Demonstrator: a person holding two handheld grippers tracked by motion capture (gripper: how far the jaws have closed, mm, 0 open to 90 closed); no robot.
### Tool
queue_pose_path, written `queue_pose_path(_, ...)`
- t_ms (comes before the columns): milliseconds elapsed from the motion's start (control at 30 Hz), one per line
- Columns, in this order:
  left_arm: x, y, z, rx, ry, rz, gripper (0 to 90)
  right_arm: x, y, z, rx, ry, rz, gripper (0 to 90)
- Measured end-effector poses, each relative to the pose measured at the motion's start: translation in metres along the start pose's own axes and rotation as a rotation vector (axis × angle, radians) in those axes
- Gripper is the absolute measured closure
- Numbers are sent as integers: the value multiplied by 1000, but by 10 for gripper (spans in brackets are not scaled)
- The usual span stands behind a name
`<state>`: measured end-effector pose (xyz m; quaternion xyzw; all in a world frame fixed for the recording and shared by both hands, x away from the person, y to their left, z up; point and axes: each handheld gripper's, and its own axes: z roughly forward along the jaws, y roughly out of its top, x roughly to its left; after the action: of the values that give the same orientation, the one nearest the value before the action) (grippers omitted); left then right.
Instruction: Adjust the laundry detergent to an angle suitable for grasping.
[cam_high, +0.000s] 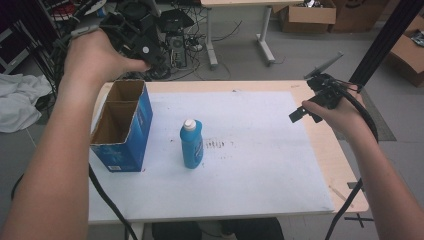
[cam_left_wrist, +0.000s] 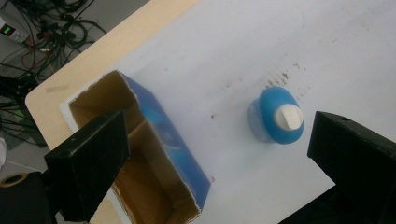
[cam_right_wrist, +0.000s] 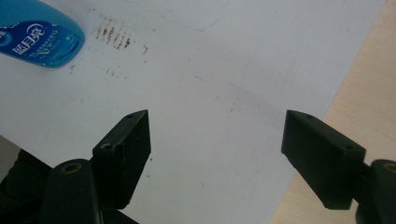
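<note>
Plastic is what the small blue bottle with a white cap (cam_high: 191, 144) looks to be made of, so it should be light, fairly stiff in the body and smooth enough to slip if pinched too lightly. It stands upright on the white sheet covering the wooden counter (cam_high: 320, 150), a little to the right of the open blue cardboard box with two brown compartments (cam_high: 122, 125), near it but not touching.

The left gripper (cam_left_wrist: 219, 158) is held high over the box's far end, its fingers (cam_left_wrist: 88, 163) spread wide with nothing between them; its camera looks down on both the box (cam_left_wrist: 140, 154) and the bottle (cam_left_wrist: 278, 116). The right gripper (cam_right_wrist: 217, 154) hovers near the counter's right edge, well apart from the bottle (cam_right_wrist: 39, 35), its fingers also wide open and empty.

A sound hold would probably be across the bottle's middle, below the shoulder, where the flattened sides give the pads flat faces to press on. The cap is narrow and round, a poorer place to take hold. A tall, slim shape like this tips easily, so the approach should come in square rather than brush it sideways. The box walls are thin card and would likely give if knocked.
</note>
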<state>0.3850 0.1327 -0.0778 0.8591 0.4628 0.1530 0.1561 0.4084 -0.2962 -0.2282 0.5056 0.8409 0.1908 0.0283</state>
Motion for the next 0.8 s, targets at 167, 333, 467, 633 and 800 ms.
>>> queue_pose_path(167, -1, 1, 1, 5, 1, -3, 62, -1, -1, 2, 0, 2, -1, 242)
queue_pose_path(333, -4, 1, 3, 10, 1, -2, 62, -3, -3, 3, -1, 8, 3, 242)
queue_pose_path(467, -7, -1, 1, 4, 3, -2, 63, -4, -5, 1, -6, 6, 2, 239)
queue_pose_path(633, -8, -3, -2, 3, 11, -6, 63, -4, -7, 1, -9, 7, 2, 240)
queue_pose_path(800, -10, -3, 0, 4, 7, -7, 62, -3, -9, 1, -8, 6, 2, 241)
